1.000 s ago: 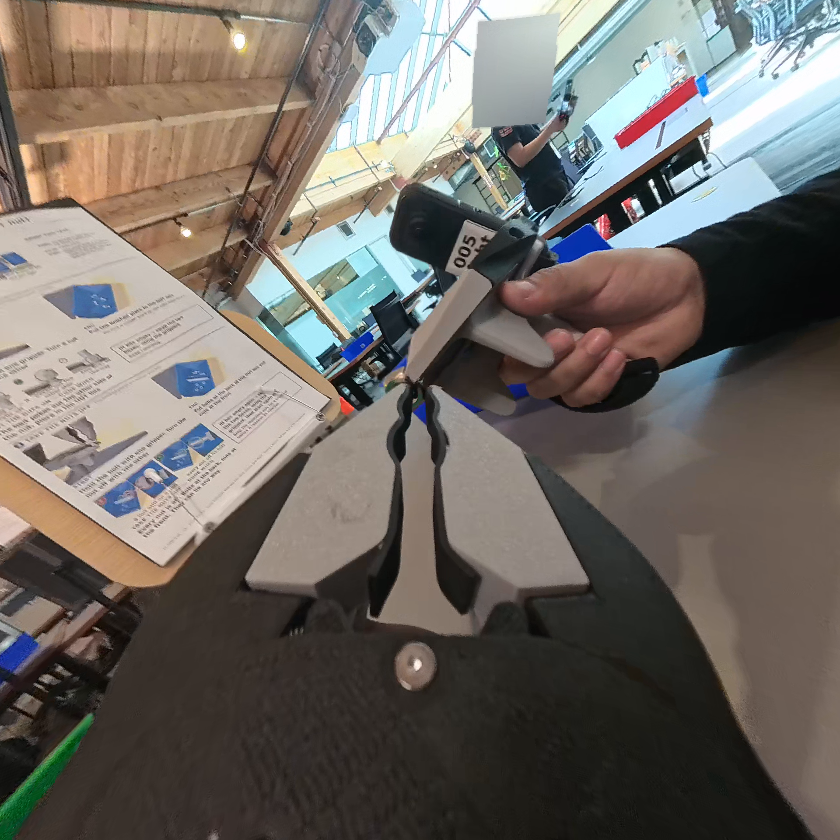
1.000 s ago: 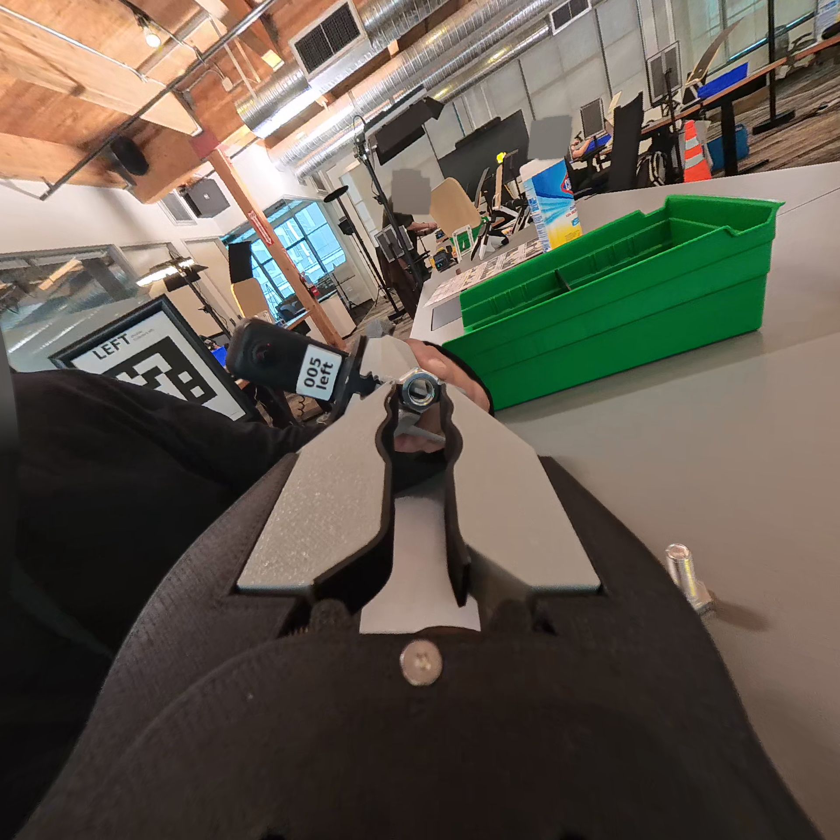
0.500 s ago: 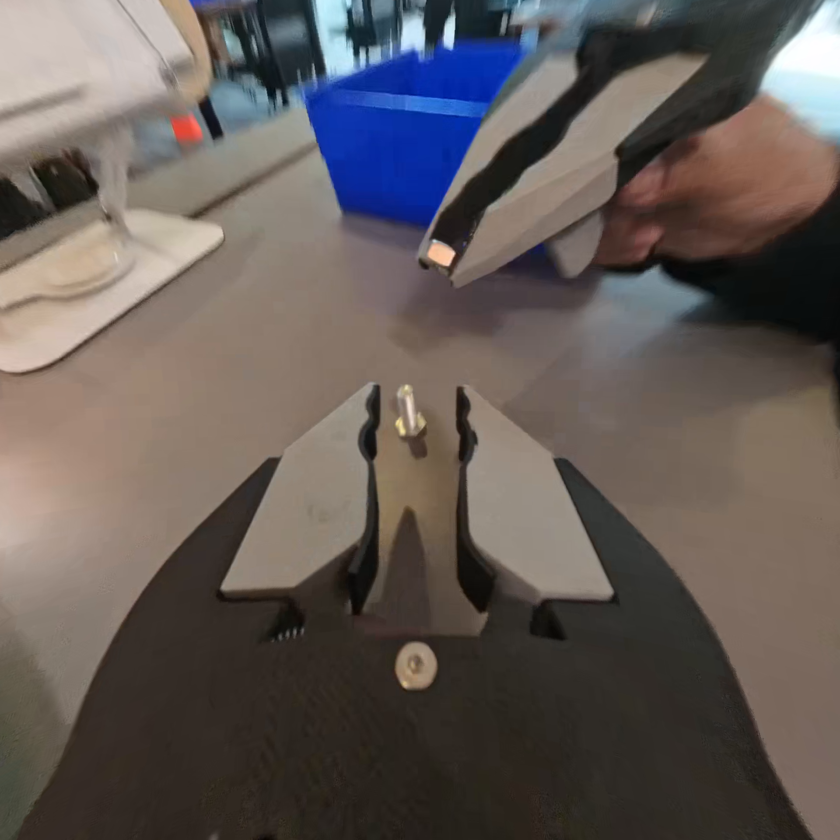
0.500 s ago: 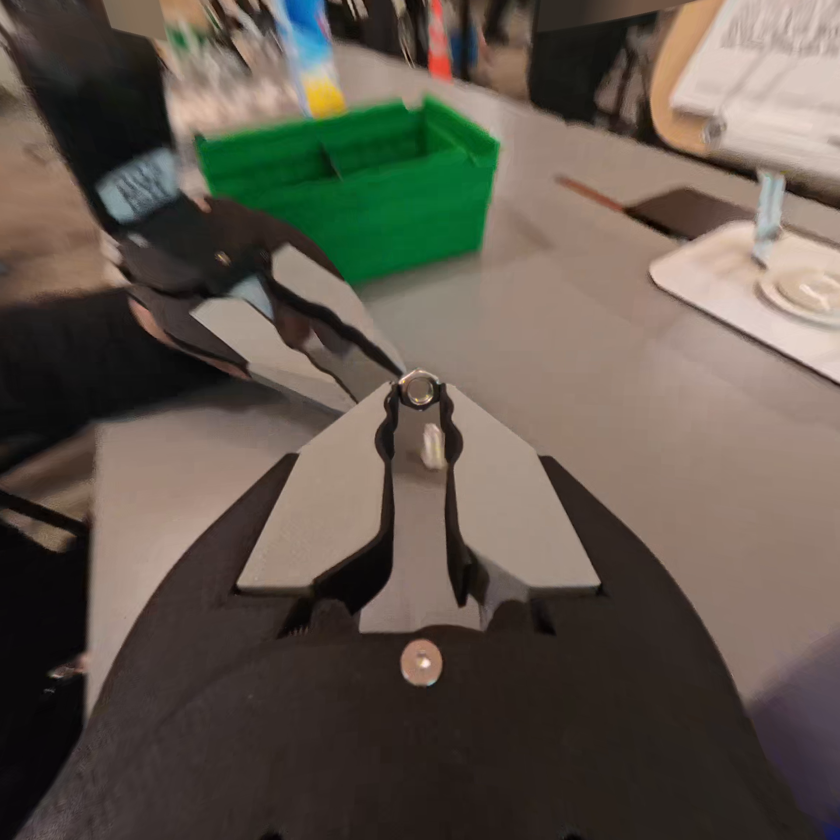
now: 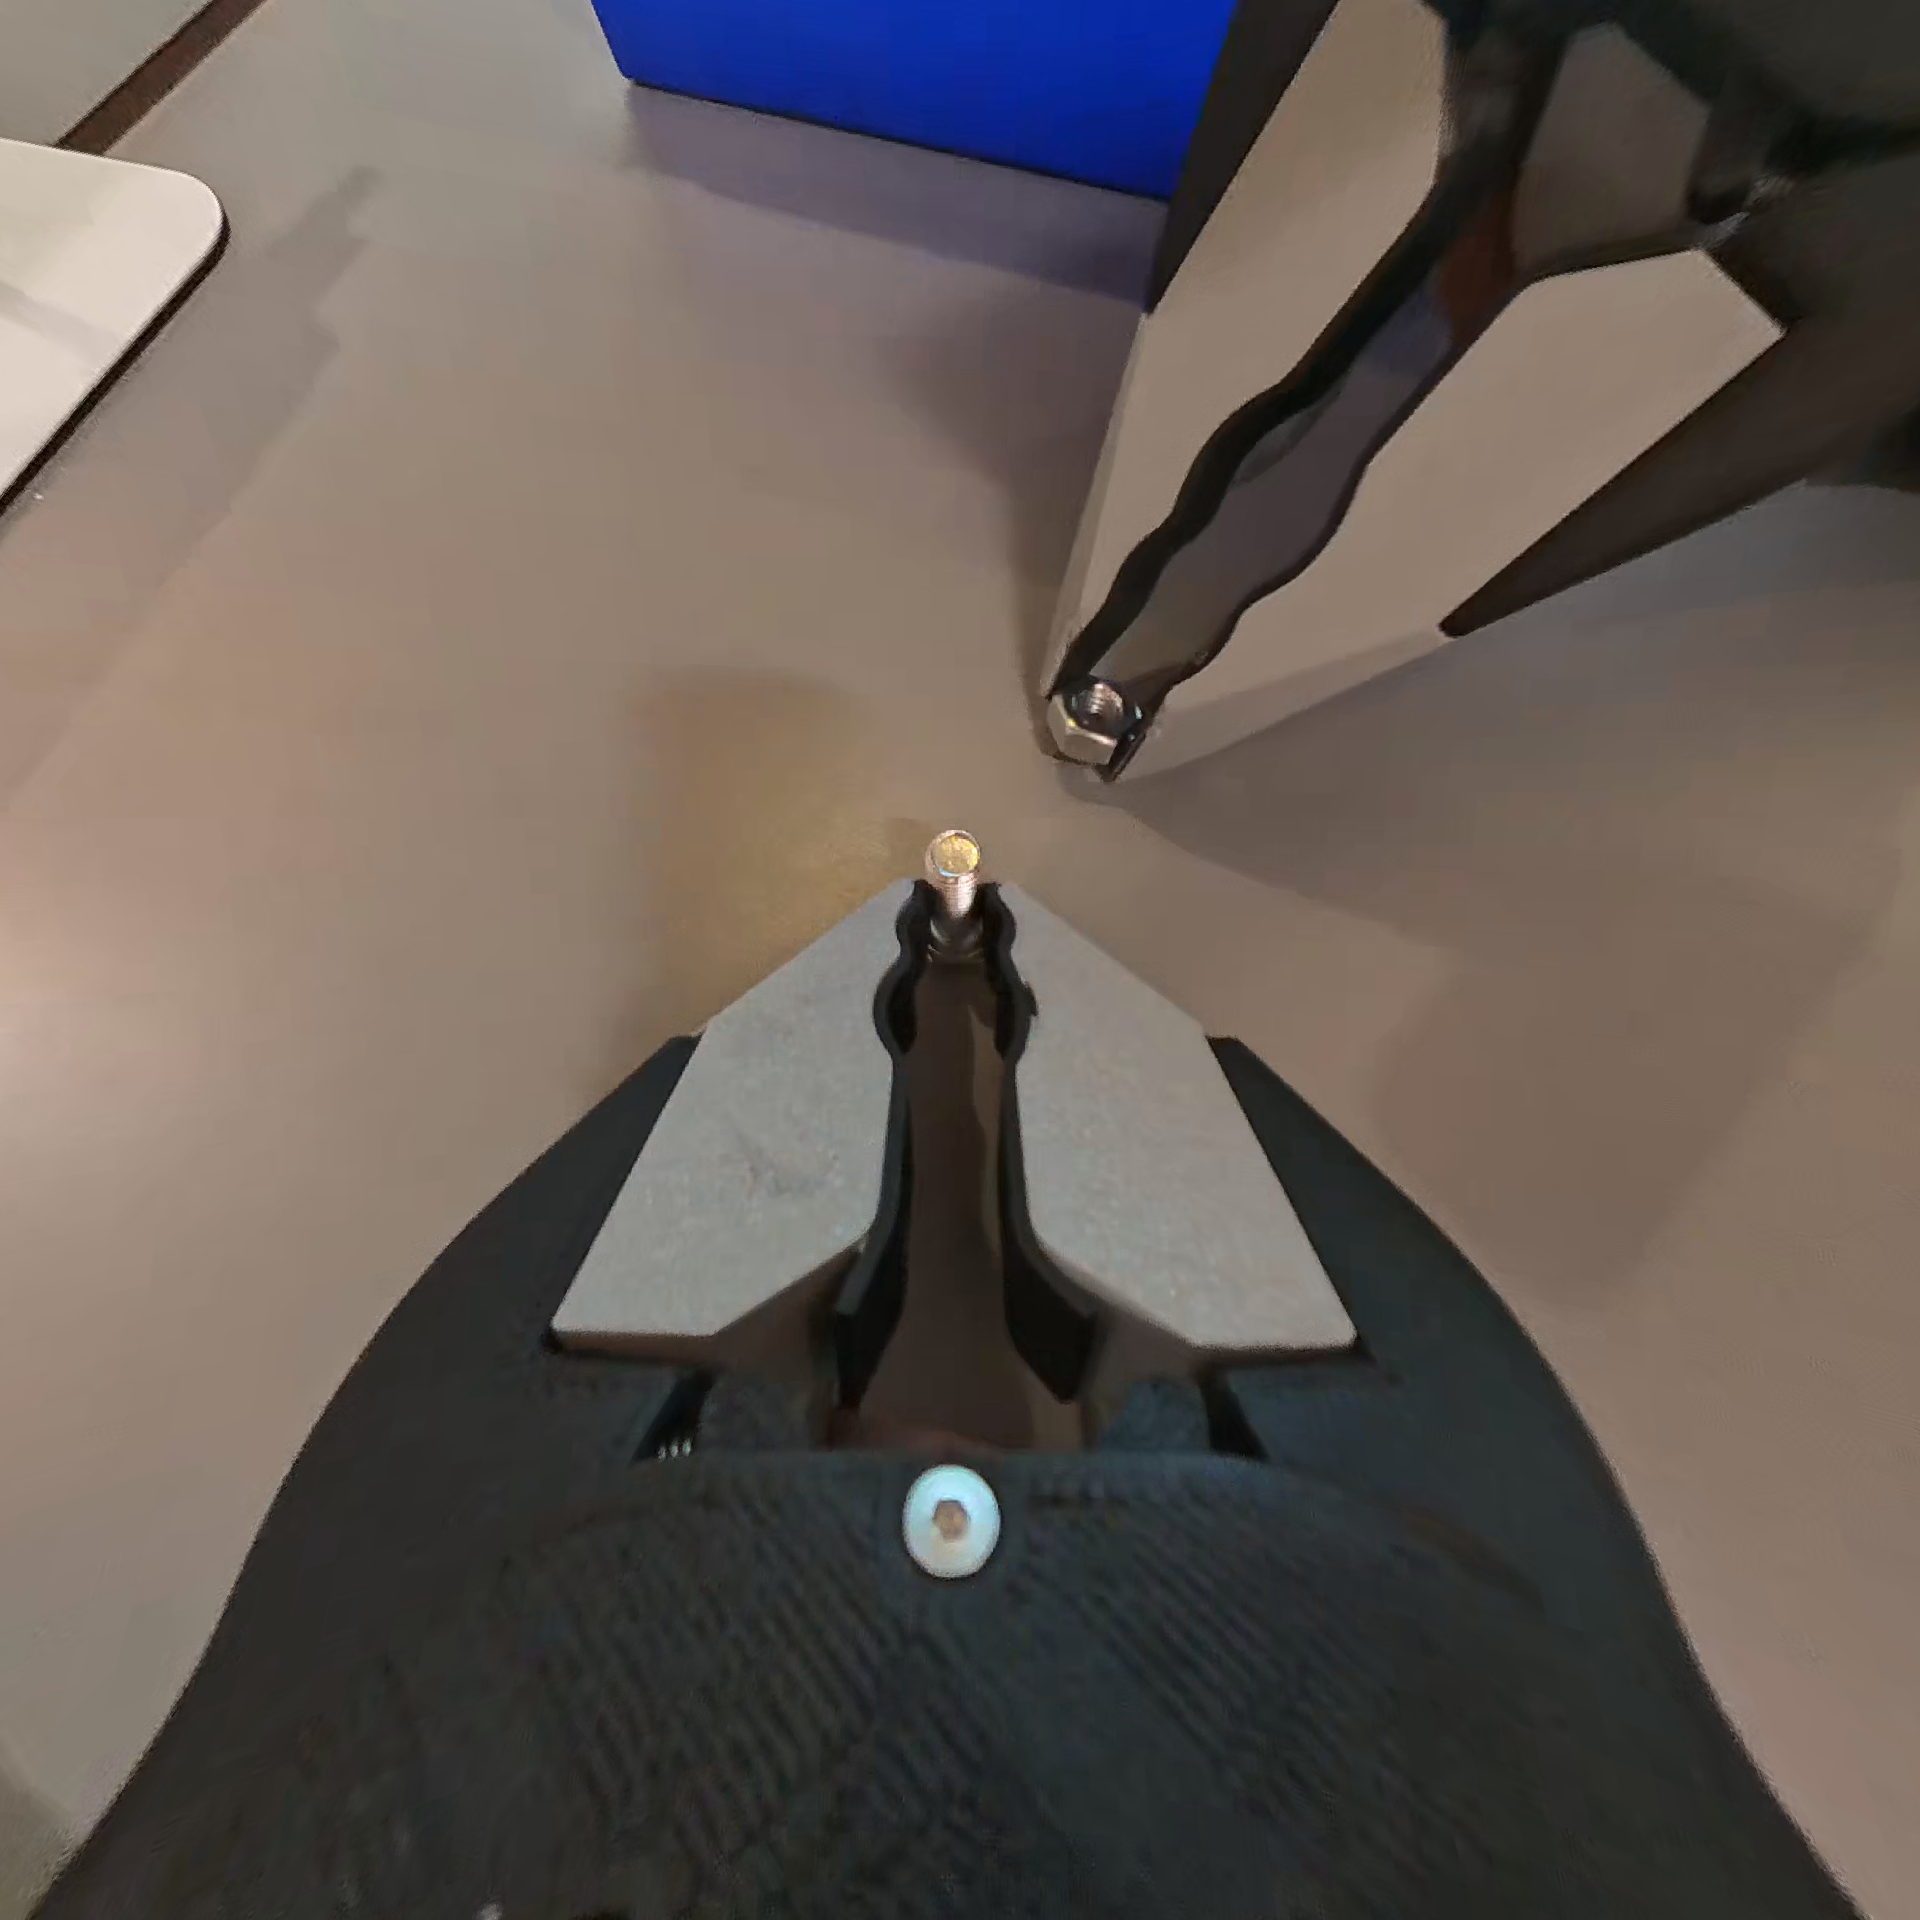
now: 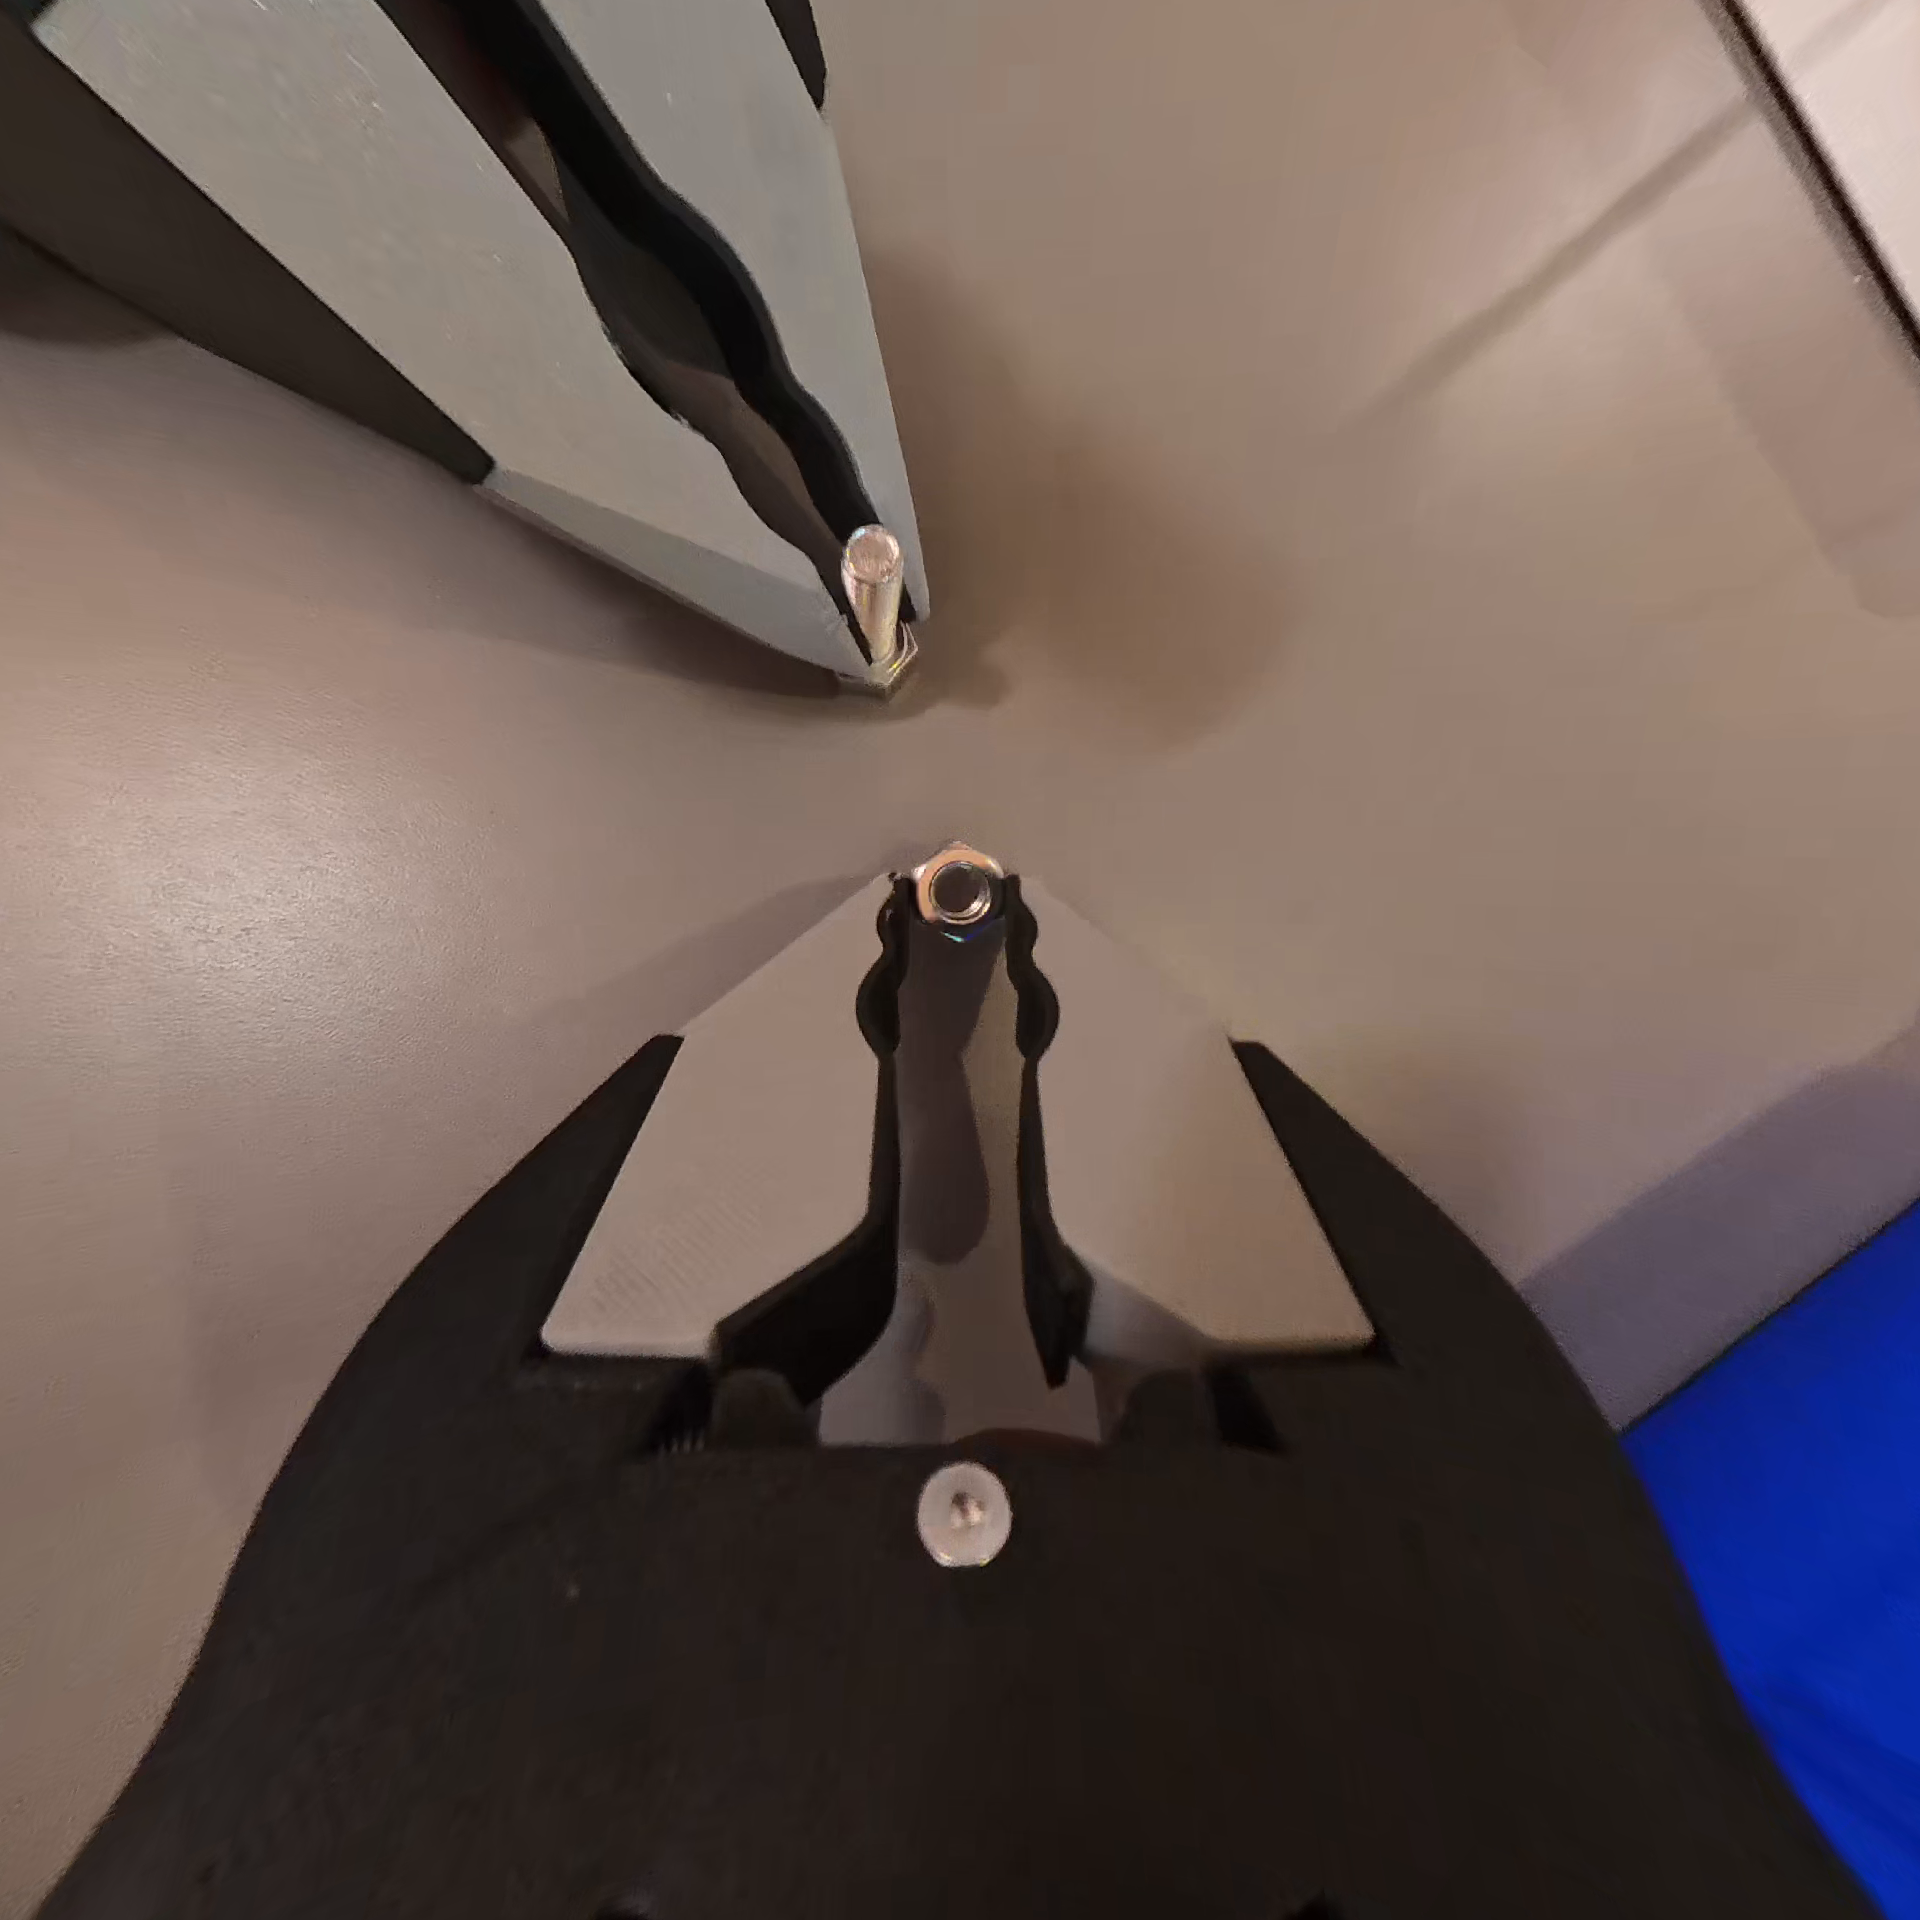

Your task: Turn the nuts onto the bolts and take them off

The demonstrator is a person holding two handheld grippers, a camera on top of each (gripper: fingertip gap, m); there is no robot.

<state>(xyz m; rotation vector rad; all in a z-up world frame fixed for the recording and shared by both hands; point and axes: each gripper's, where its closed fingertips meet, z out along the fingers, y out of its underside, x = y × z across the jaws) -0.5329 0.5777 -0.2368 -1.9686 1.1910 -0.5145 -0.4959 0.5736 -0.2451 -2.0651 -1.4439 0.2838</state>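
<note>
My left gripper is shut on a silver bolt, gripping its shaft at the fingertips. The bolt's threaded end points up toward the camera. In the right wrist view the left gripper comes in from the top left, and the bolt has its hex head down at the grey table. My right gripper is shut on a silver hex nut at its tips, hole facing the camera. In the left wrist view the right gripper holds the nut a short way right of the bolt and beyond it.
A blue bin stands at the far edge of the left wrist view and shows at the lower right of the right wrist view. The white base plate of a document stand lies at the left. The grippers' ends are close to 5 cm from one another.
Both grippers have tipped down toward the table. My left gripper, open around the standing bolt half a second ago, has closed on it. The right gripper has kept the nut and moved near the bolt.
</note>
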